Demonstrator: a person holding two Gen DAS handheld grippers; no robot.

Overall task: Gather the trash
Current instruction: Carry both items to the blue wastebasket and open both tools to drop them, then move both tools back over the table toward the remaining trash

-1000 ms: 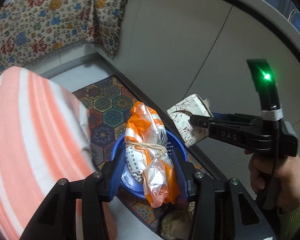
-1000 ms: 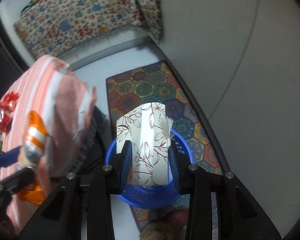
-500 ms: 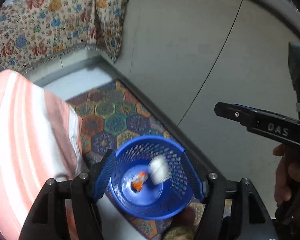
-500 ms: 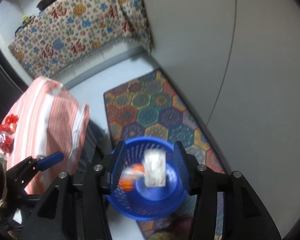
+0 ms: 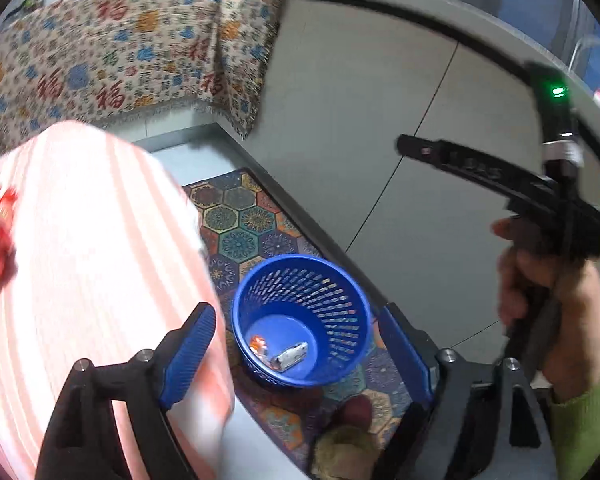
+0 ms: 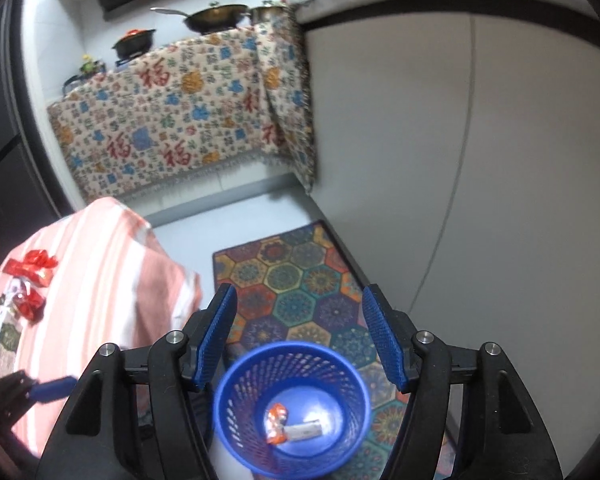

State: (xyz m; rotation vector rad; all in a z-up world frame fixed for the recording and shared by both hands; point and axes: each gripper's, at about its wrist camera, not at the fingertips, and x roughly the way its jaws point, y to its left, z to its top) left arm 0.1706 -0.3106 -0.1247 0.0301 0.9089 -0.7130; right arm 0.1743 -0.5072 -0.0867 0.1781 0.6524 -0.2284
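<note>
Left gripper points steeply down, jaws opening, nothing between them; right gripper likewise tilted down, jaws opening and empty; right hand at three o'clock grips its handle.

two wrappers in basket, on rug

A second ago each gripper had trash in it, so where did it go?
Both let go. The left gripper dropped its orange bag and the right gripper its flowered box; both now lie at the bottom of the blue basket. Both sets of jaws are opening, with nothing between them. The basket, the patterned mat and the striped table stayed put.
</note>
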